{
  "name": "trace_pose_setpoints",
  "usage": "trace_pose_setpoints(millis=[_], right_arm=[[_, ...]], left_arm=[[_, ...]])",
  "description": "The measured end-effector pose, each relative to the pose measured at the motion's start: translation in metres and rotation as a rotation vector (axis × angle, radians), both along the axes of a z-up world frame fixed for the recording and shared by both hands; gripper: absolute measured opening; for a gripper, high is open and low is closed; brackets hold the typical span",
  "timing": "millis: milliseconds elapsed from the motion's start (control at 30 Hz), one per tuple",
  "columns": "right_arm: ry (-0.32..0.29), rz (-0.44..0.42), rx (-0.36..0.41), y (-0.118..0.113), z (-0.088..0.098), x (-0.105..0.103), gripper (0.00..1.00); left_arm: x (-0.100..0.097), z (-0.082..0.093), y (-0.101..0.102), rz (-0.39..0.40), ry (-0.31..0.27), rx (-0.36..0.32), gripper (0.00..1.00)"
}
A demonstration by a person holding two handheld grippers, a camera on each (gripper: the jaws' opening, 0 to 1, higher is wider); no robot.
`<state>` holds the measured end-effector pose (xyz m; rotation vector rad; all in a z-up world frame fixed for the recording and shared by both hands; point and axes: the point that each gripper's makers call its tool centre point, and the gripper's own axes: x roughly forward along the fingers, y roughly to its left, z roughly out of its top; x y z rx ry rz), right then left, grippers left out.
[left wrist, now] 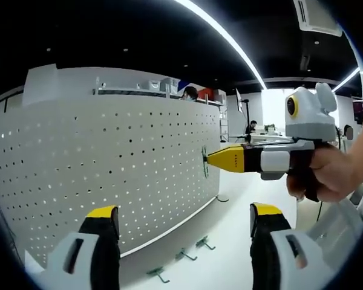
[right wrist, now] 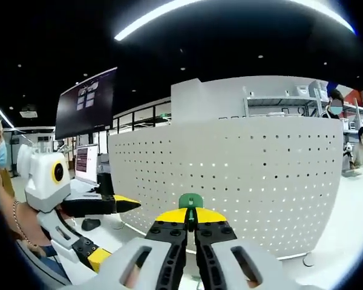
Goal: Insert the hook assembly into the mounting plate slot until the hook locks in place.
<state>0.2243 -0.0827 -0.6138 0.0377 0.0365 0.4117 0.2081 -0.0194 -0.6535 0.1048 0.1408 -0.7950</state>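
Jaws of the right gripper (right wrist: 191,219), black with yellow tips, are clenched on a small green hook assembly (right wrist: 190,201), whose rounded green head stands just above the closed tips. From the left gripper view, this same gripper (left wrist: 213,158) enters from the right, held in a person's hand (left wrist: 327,175), and presses the green piece (left wrist: 204,161) against the face of the white perforated mounting plate (left wrist: 109,163), an upright curved panel of regular holes. Jaws of the left gripper (left wrist: 184,220) stand apart and released, holding nothing, well short of the panel. Several more small green hooks (left wrist: 187,255) lie on the white tabletop (left wrist: 236,241) at the foot of the panel.

Whether the hook has entered a slot cannot be told; contact at the panel face is all that shows.

Handling, as judged: the hook assembly looks light, stiff and smooth, probably moulded plastic, so it may twist or slip between the tips under a push. Holding it by the body behind its head, as now, leaves the mating end free. A straight, square push should seat it; skewed force risks jamming.
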Motion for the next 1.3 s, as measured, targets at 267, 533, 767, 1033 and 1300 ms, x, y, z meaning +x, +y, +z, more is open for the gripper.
trace_pose_setpoints(millis=[267, 533, 767, 1033, 1300], right_arm=[[-0.03, -0.01, 0.011, 0.004, 0.01, 0.016, 0.0], [-0.057, -0.016, 0.024, 0.007, 0.022, 0.031, 0.01], [-0.075, -0.036, 0.037, 0.004, 0.034, 0.044, 0.01], [-0.108, -0.054, 0.043, 0.001, 0.049, 0.06, 0.01], [-0.132, -0.065, 0.036, -0.001, 0.06, 0.075, 0.01]], left_arm=[[-0.001, -0.003, 0.009, 0.02, 0.014, -0.01, 0.92], [-0.003, -0.007, 0.018, 0.038, 0.019, -0.013, 0.92], [-0.005, -0.009, 0.019, 0.035, 0.019, -0.015, 0.91], [-0.011, -0.012, 0.021, 0.037, 0.026, -0.026, 0.92], [-0.015, -0.018, 0.028, 0.046, 0.037, -0.034, 0.91]])
